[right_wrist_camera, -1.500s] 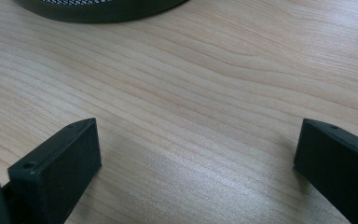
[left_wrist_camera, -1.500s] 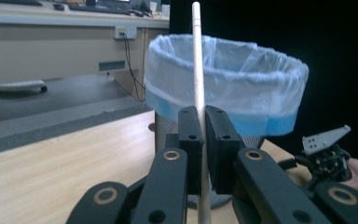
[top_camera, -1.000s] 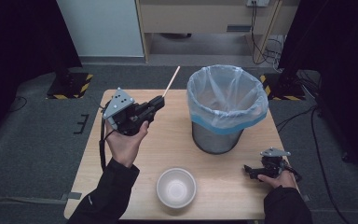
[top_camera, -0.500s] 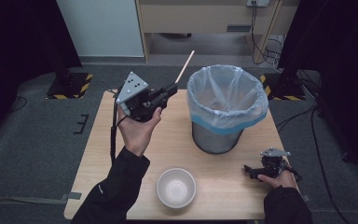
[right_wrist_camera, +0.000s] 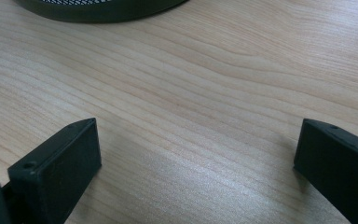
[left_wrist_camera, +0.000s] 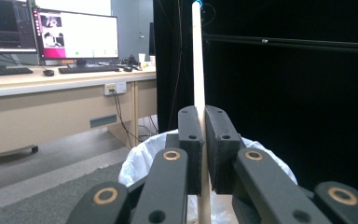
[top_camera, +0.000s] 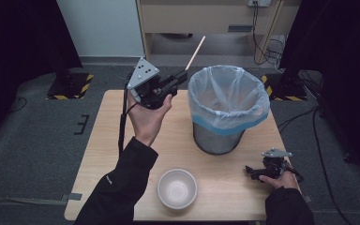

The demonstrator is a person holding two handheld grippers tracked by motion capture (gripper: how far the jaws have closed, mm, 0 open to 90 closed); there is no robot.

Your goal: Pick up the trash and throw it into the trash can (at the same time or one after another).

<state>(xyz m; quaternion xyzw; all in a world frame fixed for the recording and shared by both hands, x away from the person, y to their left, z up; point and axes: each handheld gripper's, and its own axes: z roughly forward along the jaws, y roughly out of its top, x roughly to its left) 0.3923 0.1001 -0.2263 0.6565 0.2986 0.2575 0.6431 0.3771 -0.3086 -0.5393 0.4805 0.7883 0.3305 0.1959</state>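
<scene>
A thin pale wooden stick [top_camera: 195,46] [left_wrist_camera: 198,70] is clamped in my left gripper [top_camera: 180,78] [left_wrist_camera: 202,140], which is shut on it and raised above the table's far left part, just left of the bin. The stick slants up and to the right past the rim of the bin. The wire waste bin [top_camera: 227,112], lined with a white bag with a blue band, stands on the wooden table [top_camera: 103,136]. My right gripper [top_camera: 251,171] [right_wrist_camera: 196,154] rests low on the table at the front right, open, with bare wood between its jaws.
A white bowl [top_camera: 177,188] sits near the front edge, between my two arms. The bin's dark base [right_wrist_camera: 98,9] lies just ahead of the right gripper. A desk with monitors [left_wrist_camera: 77,37] stands behind the table, with black stands at either side.
My left hand has lifted the stick and carried it up and to the right, closer to the bin's rim. The right gripper has stayed where it was.
</scene>
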